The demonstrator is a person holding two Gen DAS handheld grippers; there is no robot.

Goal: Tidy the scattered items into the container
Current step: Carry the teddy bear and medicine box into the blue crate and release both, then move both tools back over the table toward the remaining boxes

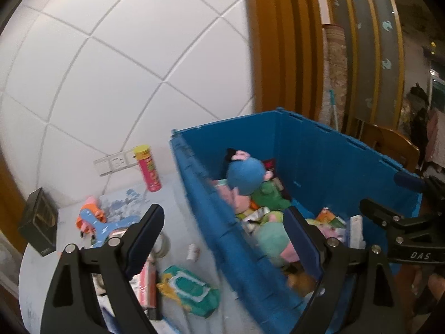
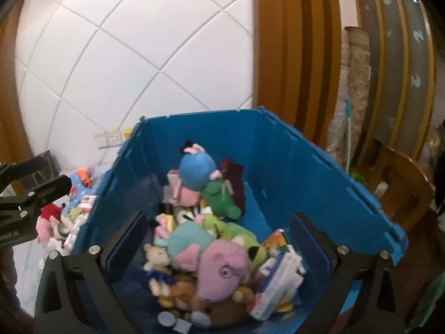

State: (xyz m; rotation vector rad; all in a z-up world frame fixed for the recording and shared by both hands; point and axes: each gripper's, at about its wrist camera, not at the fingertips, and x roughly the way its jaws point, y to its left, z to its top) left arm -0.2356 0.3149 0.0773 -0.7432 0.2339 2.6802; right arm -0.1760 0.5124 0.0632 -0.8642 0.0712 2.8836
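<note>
Overhead, the right gripper [image 2: 219,239] hangs with its jaws spread wide and empty above the blue crate [image 2: 306,150], where a pink plush pig [image 2: 222,270] tops a heap of soft toys and boxes, while the left gripper [image 1: 225,231], also wide apart and empty, straddles the crate's near wall. Still scattered on the table beside the crate are a green wipes pack [image 1: 189,289], a pink snack tube [image 1: 148,168] and a blue-and-orange toy [image 1: 94,220]. A careless reach could catch that wall, or knock the upright tube over and send it rolling.
</note>
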